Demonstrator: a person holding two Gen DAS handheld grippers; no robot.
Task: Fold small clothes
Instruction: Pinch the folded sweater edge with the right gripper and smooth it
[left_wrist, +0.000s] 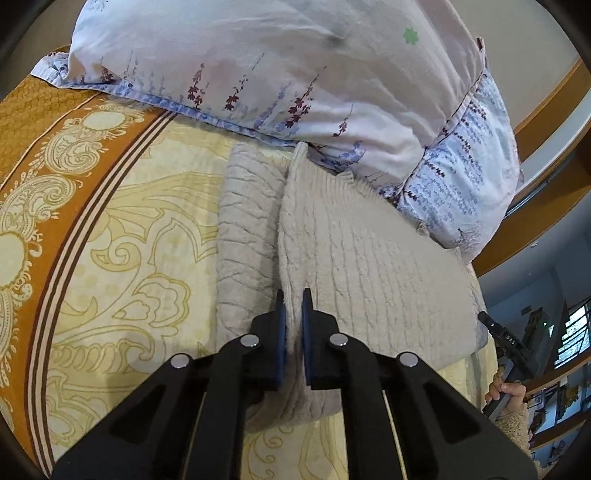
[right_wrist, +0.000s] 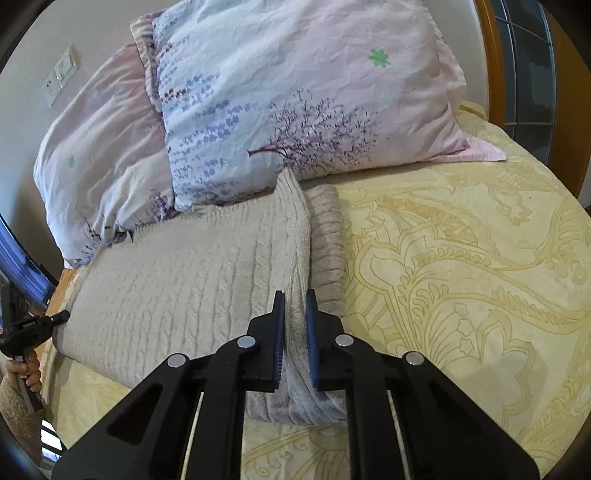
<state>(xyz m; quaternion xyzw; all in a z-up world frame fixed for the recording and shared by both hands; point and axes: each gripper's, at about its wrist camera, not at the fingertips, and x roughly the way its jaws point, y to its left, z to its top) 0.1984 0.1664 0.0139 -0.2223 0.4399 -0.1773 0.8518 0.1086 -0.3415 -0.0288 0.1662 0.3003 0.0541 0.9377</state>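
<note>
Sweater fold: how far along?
Done: the sweater lies flat on the bedspread with its sleeves seemingly folded in, top against the pillows.
In hand: left gripper and right gripper are each shut on a near edge of the knit.
Left: likely lifting that edge toward the pillows for the final fold; nothing is raised yet.

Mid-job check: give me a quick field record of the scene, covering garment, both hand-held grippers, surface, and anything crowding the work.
garment: grey knit sweater, partly folded, lying flat
left hand-held gripper: shut on the sweater's left edge fold
right hand-held gripper: shut on the sweater's right edge fold
surface: bed with yellow patterned bedspread
crowding: floral pillows at the far end, touching the sweater's top edge
fold stage: both side edges pinched, cloth not yet lifted
</note>
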